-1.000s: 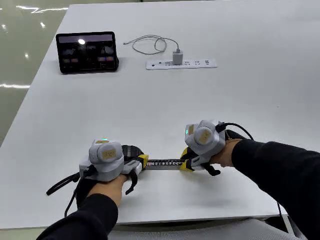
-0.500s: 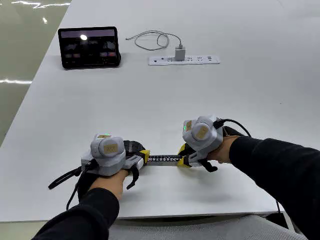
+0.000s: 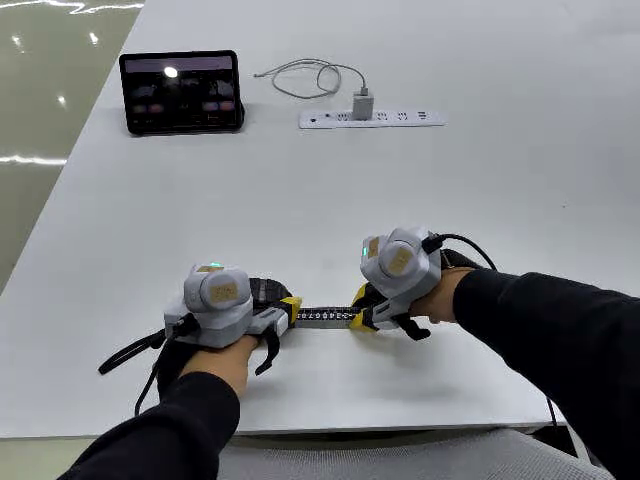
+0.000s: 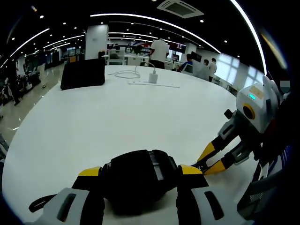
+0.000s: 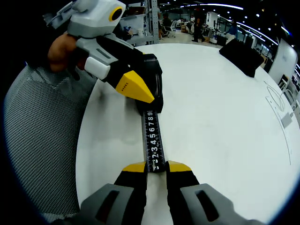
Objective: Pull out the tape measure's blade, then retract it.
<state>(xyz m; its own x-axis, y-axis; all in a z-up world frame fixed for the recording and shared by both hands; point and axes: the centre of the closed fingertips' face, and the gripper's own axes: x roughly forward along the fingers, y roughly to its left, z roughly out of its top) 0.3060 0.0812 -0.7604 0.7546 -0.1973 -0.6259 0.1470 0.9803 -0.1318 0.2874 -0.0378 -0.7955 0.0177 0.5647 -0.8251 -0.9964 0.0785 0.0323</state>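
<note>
Facing each other low on the table (image 3: 420, 190), the left gripper (image 3: 284, 314) clamped the case (image 4: 138, 176) and the right gripper (image 5: 155, 167) pinched the blade (image 5: 151, 133) tip.

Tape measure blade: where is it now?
Head view: the blade lies on the table near its front edge, stretched from the case in the left gripper to the right gripper.

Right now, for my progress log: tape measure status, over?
Left gripper shut on case. Right gripper shut on blade, short length out. Tablet, power strip far off, nothing in the way.
</note>
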